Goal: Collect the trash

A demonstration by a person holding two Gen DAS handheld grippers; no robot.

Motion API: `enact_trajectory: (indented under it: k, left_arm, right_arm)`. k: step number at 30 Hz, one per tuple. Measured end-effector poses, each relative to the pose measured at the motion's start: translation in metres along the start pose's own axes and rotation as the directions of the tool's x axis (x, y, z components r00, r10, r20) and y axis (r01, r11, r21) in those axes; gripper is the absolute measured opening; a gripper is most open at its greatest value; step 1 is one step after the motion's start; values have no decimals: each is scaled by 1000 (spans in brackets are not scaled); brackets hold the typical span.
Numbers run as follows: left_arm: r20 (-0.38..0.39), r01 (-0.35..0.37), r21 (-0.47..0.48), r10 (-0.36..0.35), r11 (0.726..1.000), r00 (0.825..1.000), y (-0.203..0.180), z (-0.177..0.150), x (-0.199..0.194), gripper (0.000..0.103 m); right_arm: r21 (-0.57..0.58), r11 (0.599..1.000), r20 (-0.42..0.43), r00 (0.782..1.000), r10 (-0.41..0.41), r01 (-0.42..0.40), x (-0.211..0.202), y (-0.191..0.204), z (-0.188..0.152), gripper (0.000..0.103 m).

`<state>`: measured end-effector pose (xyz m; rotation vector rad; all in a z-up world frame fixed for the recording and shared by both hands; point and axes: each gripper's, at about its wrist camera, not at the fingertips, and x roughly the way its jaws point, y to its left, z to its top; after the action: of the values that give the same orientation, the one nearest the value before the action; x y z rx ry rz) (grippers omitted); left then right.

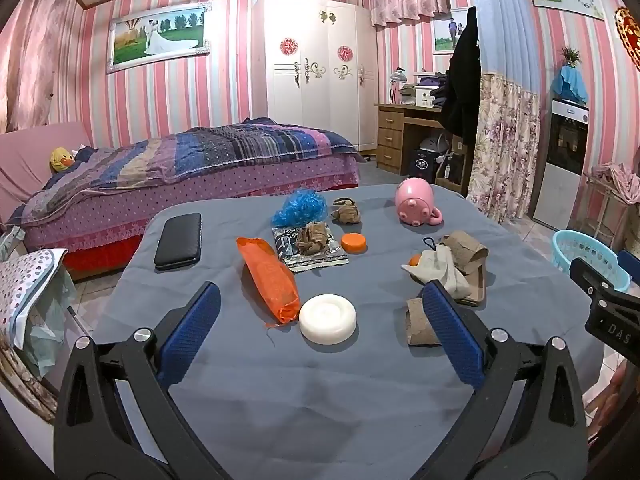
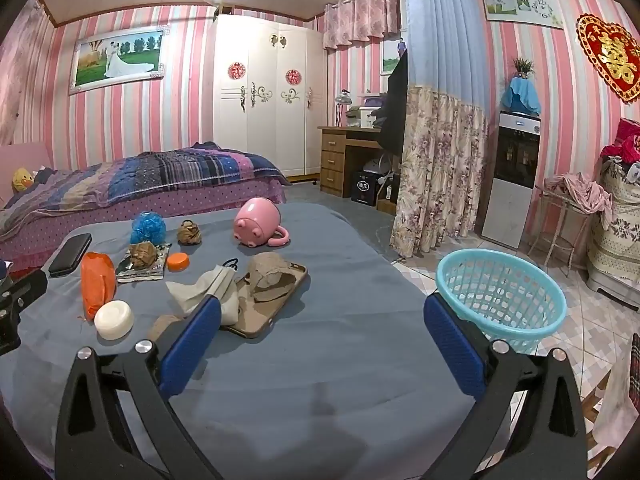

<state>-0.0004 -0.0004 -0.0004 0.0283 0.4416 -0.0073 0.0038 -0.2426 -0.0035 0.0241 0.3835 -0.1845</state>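
Trash lies on a table with a blue-grey cloth (image 1: 280, 380): an orange wrapper (image 1: 270, 282), a blue plastic wad (image 1: 298, 208), crumpled brown paper balls (image 1: 347, 211), a foil wrapper (image 1: 312, 250), a face mask (image 1: 436, 268) and cardboard tubes (image 1: 466, 250). A light blue basket (image 2: 502, 296) stands off the table's right side. My left gripper (image 1: 320, 308) is open and empty above the near table, over a white round lid (image 1: 328, 319). My right gripper (image 2: 322, 320) is open and empty near the table's right edge, beside the basket.
A pink pig mug (image 2: 258, 222) lies on its side at the far end. A black case (image 1: 179, 240), an orange cap (image 1: 354, 243) and a phone (image 2: 268, 308) are also on the table. A bed (image 1: 180, 172) stands behind, curtains and a water dispenser (image 2: 514, 176) to the right.
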Motion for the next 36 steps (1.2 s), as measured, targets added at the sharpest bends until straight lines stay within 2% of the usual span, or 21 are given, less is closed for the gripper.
enact_trajectory:
  k: [36]
  left_arm:
    - [-2, 0, -3, 0, 1000, 1000, 7, 3, 1, 98]
  right_arm:
    - [-3, 1000, 0, 1000, -2, 2, -1, -1, 5, 99]
